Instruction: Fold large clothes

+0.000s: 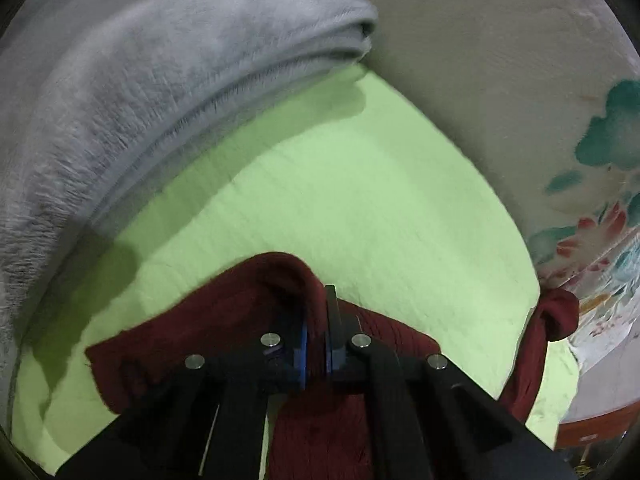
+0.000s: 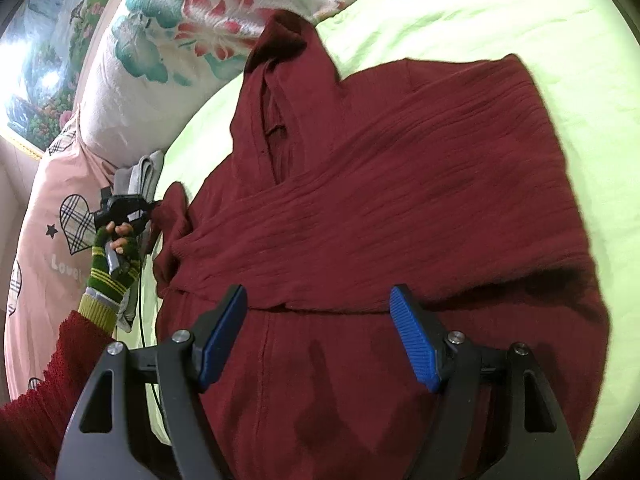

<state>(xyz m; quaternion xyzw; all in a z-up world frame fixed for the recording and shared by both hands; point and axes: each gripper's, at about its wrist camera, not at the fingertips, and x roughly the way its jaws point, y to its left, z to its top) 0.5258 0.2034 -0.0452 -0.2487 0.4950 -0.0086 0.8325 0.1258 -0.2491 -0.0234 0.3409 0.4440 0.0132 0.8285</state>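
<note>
The right tool [image 2: 318,334] is hovering with its jaws spread wide over the maroon garment [image 2: 380,208], which is lying partly folded on the green bed sheet [image 2: 500,12]. At the garment's edge, the left tool [image 1: 317,334] is pinching a fold of the fabric between closed fingers. Beyond are lying a grey blanket [image 1: 132,80] and a floral pillow [image 2: 192,20].

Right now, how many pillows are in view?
2. A floral pillow lies past the maroon garment; a pink heart-print pillow sits behind the left gripper. More may be hidden.
</note>
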